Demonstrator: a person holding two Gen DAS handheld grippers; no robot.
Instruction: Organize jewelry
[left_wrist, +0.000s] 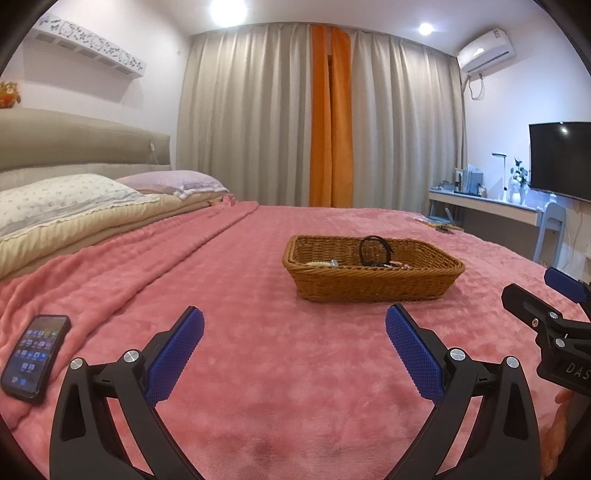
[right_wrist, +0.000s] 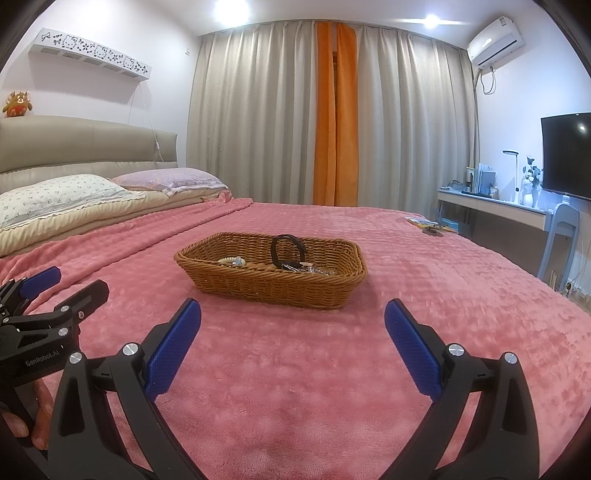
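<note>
I see a woven basket (right_wrist: 271, 275) standing on the pink blanket (right_wrist: 295, 369) of the bed, about in the middle between the side edges and well away from the pillows (right_wrist: 66, 195) at the head edge. Inside the basket stands a black band (right_wrist: 289, 251), upright like a loop, near the middle. Beside it, toward the right end of the basket, lie some small metal pieces (right_wrist: 314, 270); I cannot tell what they are. Toward the left end lies a pale beaded item (right_wrist: 231, 260), low behind the front wall. In the left wrist view the same basket (left_wrist: 373, 275) shows the black band (left_wrist: 373, 251) and the pale item (left_wrist: 325, 263).

My left gripper (left_wrist: 294, 345) is wide apart and holds nothing; it is above the blanket, short of the basket. My right gripper (right_wrist: 293, 339) is also wide apart and holds nothing, near the front wall of the basket. A phone (left_wrist: 35, 356) lies on the blanket near the left edge of the bed, its screen lit.
</note>
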